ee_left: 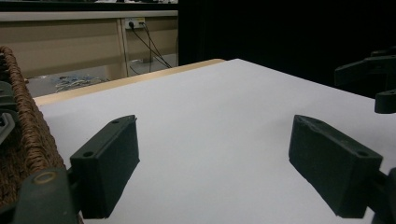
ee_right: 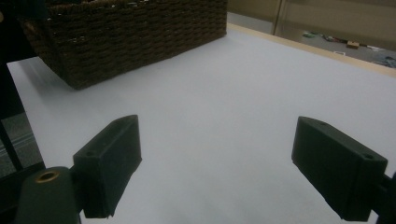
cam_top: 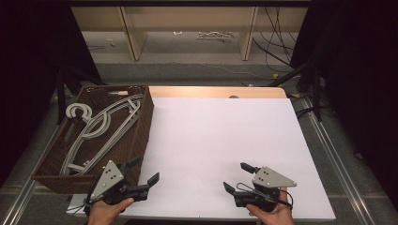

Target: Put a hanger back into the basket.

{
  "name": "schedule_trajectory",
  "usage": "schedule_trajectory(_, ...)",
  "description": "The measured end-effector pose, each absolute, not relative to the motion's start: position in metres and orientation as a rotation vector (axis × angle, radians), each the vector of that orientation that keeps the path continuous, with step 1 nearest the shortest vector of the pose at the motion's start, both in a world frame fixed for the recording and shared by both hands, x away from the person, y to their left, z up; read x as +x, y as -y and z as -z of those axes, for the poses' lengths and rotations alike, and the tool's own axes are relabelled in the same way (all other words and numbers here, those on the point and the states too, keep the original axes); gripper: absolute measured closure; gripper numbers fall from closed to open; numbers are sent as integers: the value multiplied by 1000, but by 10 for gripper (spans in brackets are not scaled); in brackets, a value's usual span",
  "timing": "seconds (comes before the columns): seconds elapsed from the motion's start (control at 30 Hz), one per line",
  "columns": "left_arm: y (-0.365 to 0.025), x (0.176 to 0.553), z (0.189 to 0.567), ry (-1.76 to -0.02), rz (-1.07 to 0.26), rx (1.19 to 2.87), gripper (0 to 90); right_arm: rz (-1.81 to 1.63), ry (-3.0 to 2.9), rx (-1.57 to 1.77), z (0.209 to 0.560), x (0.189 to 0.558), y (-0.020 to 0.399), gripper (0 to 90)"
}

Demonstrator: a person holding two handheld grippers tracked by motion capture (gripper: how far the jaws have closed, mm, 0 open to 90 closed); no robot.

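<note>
A brown wicker basket stands on the left of the white table top; several grey clothes hangers lie in it. My left gripper is held open near the table's front edge, just right of the basket's near corner, with nothing between its jaws. My right gripper is open too, low at the front right, empty. In the left gripper view the basket wall is at the left and the other gripper at the far right. In the right gripper view the basket stands ahead.
A wooden strip borders the table's far edge. Beyond it, wooden panels and cables lie on the floor. Metal rails run along both sides. The white surface between basket and right edge is bare.
</note>
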State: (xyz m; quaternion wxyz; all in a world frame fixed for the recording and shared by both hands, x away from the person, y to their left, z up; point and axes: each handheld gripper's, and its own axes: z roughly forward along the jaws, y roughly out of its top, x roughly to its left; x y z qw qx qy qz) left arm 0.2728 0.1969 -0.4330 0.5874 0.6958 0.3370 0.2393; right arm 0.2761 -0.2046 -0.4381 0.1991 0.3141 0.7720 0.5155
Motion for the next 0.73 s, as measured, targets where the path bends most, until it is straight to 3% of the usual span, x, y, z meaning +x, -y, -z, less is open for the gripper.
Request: schedule_trajectory(0.73,-201,276,433,-785,-576,1608,159,-1451,-2139,866,437,275,203,163)
